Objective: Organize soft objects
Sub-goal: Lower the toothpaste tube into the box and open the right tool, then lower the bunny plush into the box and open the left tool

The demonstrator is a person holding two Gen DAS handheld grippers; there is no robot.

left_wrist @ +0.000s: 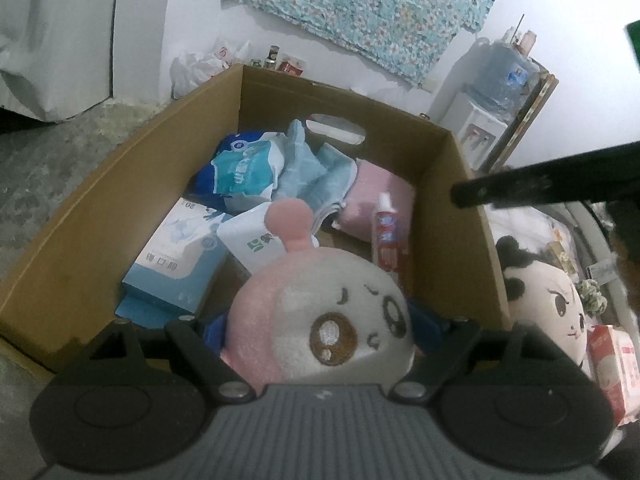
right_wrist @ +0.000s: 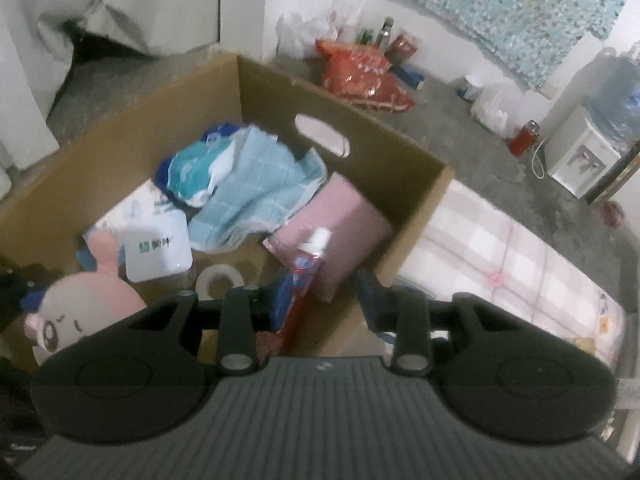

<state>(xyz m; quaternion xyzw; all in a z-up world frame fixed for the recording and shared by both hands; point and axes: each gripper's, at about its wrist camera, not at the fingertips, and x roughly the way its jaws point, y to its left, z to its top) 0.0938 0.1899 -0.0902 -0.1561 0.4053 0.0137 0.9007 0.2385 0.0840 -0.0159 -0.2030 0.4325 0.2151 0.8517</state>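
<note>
Already, towels and packets are gathered in the cardboard box (left_wrist: 460, 184). The pink plush (left_wrist: 320, 320) is gripped wide by the left tool (left_wrist: 320, 344) over it; the right tool (right_wrist: 320, 300), narrow, is opening, nothing visibly held. A second plush (left_wrist: 548, 304) is left outside.

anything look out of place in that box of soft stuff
Yes: a red, white-capped toothpaste tube leans against the folded pink cloth inside the brown cardboard box. A white tape roll lies on the box floor. Neither is soft.

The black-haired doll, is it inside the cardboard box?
No, the black-haired doll sits outside the box, against its right wall in the left wrist view.
</note>
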